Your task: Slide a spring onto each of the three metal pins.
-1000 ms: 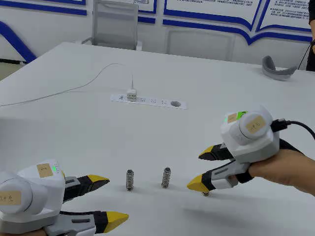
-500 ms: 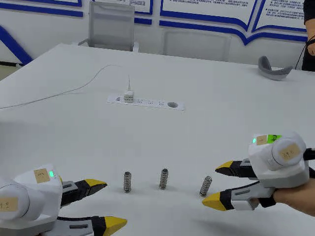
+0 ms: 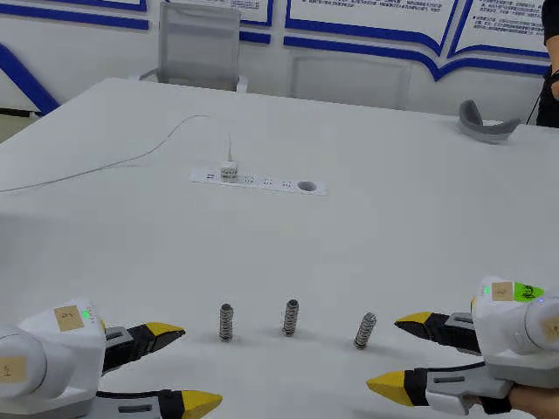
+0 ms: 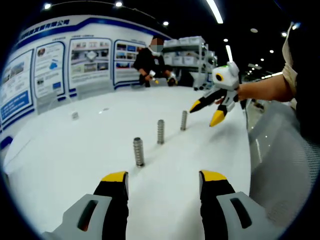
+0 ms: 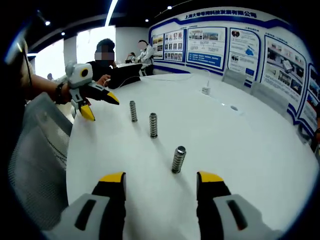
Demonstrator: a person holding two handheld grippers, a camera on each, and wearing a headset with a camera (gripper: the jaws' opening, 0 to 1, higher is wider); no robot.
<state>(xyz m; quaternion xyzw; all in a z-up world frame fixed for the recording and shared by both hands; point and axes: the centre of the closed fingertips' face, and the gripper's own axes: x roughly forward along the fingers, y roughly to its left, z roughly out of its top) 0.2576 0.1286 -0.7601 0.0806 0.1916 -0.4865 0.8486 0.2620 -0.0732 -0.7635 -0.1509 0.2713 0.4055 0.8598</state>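
Since a second ago the right gripper (image 3: pixel 395 353) had drawn back from the spot where it had hovered over the third pin, ending low at the right edge of the head view, and a third spring now stood where its lower jaw had been. Its yellow-tipped black jaws were spread apart and held nothing. The left gripper (image 3: pixel 196 367) had stayed at the lower left, its matching yellow-tipped jaws also parted and empty. Three small grey coil springs stood in a row on the white table (image 3: pixel 393 236) between the two grippers: the left spring (image 3: pixel 226 321), the middle spring (image 3: pixel 291 317) and the right spring (image 3: pixel 365 330), which leaned slightly while the other two stood upright. The right spring was near the right gripper's upper jaw but clear of it. In the left gripper view the left gripper (image 4: pixel 164 177) pointed along the row, with the left spring (image 4: pixel 138 151) nearest and the right gripper (image 4: pixel 206 113) beyond the farthest one. In the right gripper view the right gripper (image 5: pixel 161 177) faced the right spring (image 5: pixel 178 159), where a rounded metal pin tip (image 5: pixel 180 149) showed at the top of the coil. Farther back on the table lay a white power strip (image 3: pixel 258 182) with a thin white cable (image 3: pixel 113 161).
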